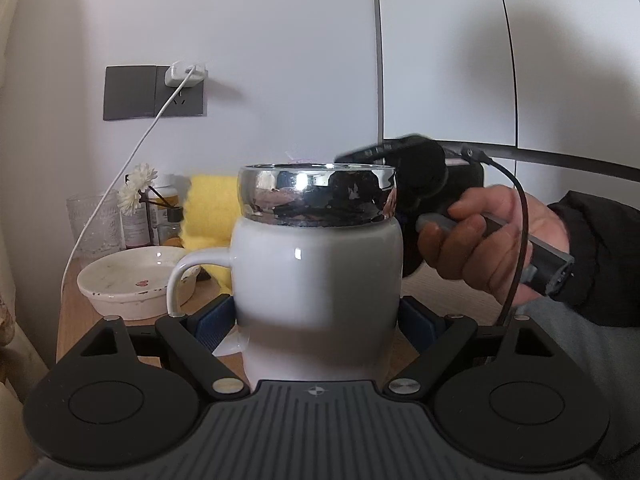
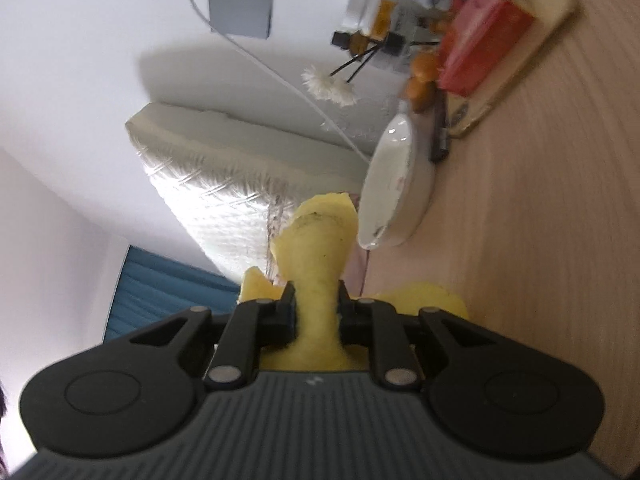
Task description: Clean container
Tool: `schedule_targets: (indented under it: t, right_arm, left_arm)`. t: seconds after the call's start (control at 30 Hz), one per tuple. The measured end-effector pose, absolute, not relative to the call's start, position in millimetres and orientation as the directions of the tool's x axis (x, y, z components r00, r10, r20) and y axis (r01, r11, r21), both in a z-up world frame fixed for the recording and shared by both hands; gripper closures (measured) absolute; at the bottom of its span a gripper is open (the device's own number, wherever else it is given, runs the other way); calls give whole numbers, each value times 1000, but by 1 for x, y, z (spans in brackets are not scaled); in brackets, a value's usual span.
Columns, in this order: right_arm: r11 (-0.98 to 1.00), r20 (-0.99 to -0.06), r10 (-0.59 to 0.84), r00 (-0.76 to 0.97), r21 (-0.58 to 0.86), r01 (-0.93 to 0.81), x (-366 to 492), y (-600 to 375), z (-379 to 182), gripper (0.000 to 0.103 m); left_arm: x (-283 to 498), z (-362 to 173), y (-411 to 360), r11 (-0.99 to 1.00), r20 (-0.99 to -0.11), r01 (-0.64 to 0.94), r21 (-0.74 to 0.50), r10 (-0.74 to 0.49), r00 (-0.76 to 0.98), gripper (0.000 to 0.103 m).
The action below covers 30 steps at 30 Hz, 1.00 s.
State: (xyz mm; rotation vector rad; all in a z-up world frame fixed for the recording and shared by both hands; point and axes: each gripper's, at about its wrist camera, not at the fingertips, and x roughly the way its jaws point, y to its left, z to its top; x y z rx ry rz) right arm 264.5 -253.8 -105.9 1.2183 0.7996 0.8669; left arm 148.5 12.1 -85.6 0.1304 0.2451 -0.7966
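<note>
A white mug [image 1: 320, 280] with a shiny chrome band at the rim and its handle to the left is held upright between the blue pads of my left gripper [image 1: 318, 320], above the wooden table [image 1: 72, 320]. The right gripper's body [image 1: 440, 176] and the hand holding it show just right of the mug's rim. In the right wrist view, my right gripper [image 2: 317, 312] is shut on a yellow cloth [image 2: 316, 248] that sticks out past the fingertips. That view is rolled sideways.
A white bowl [image 1: 132, 280] [image 2: 394, 192] sits on the table left of the mug. Behind it stand a glass jar [image 1: 94, 224], small bottles with white flowers [image 1: 138, 188], and yellow cloth [image 1: 206, 208]. A red box [image 2: 488, 28] lies on a tray. A white cable [image 1: 120, 184] hangs from the wall socket.
</note>
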Motion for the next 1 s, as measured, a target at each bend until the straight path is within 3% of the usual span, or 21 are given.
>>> schedule_targets:
  t: [0.1, 0.27, 0.4, 0.6, 0.8, 1.0]
  right_arm:
    - [150, -83, 876, 476, 983, -104, 260, -256, -109, 84]
    - [123, -30, 854, 519, 982, -145, 251, -260, -101, 84]
    - [186, -107, 821, 561, 979, -86, 240, -262, -111, 84]
    - [106, -14, 790, 613, 988, -114, 225, -266, -106, 84]
    - [150, -55, 738, 673, 985, -84, 207, -266, -111, 84]
    - [90, 33, 699, 715, 987, -134, 190, -267, -104, 83]
  left_arm:
    - [148, -85, 10, 700, -267, 713, 26, -683, 680, 13]
    - [144, -85, 4, 725, -269, 688, 33, -657, 705, 13]
    - [139, -84, -2, 751, -272, 659, 37, -627, 730, 13]
    - [133, -83, -12, 794, -278, 607, 35, -576, 769, 13]
    - [126, -81, -22, 841, -284, 541, 35, -510, 812, 13]
    - [118, -80, -35, 892, -290, 451, 35, -423, 858, 13]
